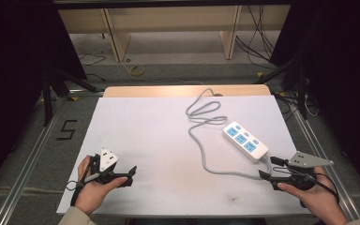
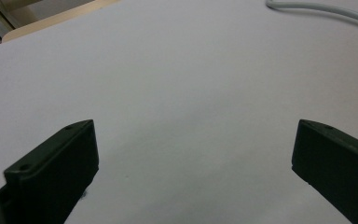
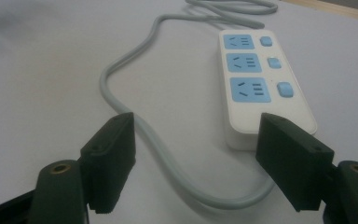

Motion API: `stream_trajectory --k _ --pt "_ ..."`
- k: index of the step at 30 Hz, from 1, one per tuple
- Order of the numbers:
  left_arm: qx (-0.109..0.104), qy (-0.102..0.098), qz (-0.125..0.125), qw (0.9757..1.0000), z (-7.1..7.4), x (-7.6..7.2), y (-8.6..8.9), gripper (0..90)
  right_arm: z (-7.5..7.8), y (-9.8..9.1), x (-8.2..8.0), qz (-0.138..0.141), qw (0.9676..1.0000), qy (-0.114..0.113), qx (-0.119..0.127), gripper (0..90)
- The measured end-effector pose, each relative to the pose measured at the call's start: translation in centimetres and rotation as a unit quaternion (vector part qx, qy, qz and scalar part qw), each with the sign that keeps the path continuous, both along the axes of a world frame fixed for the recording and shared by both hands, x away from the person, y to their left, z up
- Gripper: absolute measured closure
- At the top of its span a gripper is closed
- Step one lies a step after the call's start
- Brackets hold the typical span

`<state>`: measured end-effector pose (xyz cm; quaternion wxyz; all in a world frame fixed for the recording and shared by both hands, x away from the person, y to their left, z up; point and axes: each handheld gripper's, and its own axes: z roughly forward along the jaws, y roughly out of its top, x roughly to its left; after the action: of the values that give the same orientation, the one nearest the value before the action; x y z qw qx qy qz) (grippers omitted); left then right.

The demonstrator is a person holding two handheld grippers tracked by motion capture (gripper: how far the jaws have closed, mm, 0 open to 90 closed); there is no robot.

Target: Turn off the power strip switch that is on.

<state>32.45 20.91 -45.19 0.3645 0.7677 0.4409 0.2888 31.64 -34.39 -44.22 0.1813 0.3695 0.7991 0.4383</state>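
The power strip (image 1: 245, 141) lay near the desk's (image 1: 145, 136) right edge, its grey cable (image 1: 200, 136) looping toward the far edge. Rigid, light and smooth, it would be best gripped across its narrow body. The right gripper (image 1: 268, 167) stood just beside it, jaws apart and empty; the left gripper (image 1: 130, 174), near the front-left corner, likewise gaped.

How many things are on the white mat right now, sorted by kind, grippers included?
Power strip, white with blue sockets: 1
Grey cable attached to it: 1
Grippers, both open and holding nothing: 2 (left gripper, right gripper)
Total: 4
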Motion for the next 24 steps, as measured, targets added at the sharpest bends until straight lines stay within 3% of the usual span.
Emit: stream_trajectory --k 5,10,16,24 --pt "0.001 -0.003 -0.005 1.0 0.0 -0.1 -0.3 1.0 0.3 0.0 0.0 -0.004 1.0 -0.004 -0.003 37.9" --pt "0.001 -0.005 -0.006 1.0 0.1 -0.1 -0.4 1.7 0.7 -0.1 0.1 -0.014 0.9998 -0.006 -0.012 63.5" --pt "0.003 -0.006 -0.007 1.0 0.1 0.0 -0.5 1.8 1.6 -0.3 0.3 -0.035 0.9985 -0.031 -0.029 88.7" --pt "0.003 -0.006 -0.007 1.0 0.1 0.0 -0.6 2.0 1.9 -0.2 1.2 -0.042 0.998 -0.024 -0.041 90.0"
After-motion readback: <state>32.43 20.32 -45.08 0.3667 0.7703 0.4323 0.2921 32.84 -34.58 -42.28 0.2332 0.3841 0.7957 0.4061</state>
